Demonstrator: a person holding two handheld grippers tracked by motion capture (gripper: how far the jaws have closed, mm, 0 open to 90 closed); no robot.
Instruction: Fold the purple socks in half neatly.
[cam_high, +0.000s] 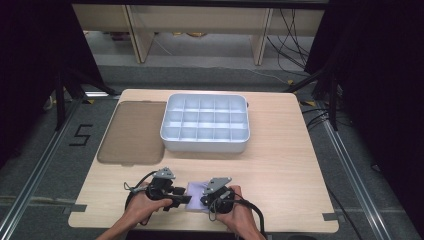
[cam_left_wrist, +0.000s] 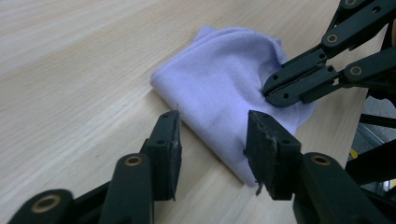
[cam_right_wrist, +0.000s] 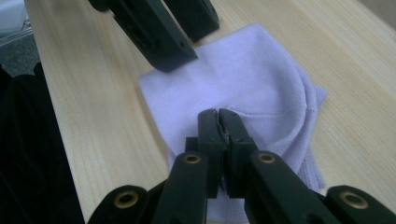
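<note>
Wooden tabletop (cam_high: 280, 165) carries a folded lilac cloth (cam_left_wrist: 224, 88) at its near edge. My right gripper (cam_right_wrist: 218, 114) has its jaws pressed together, pinching a fold of cloth. My left gripper (cam_left_wrist: 212, 128) stands spread, one jaw over the cloth's edge, gripping nothing.

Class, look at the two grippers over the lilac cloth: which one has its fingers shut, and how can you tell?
The right gripper: its fingers are pressed together on the cloth, pinning it to the table. The left gripper has a clear gap between its fingers.
</note>
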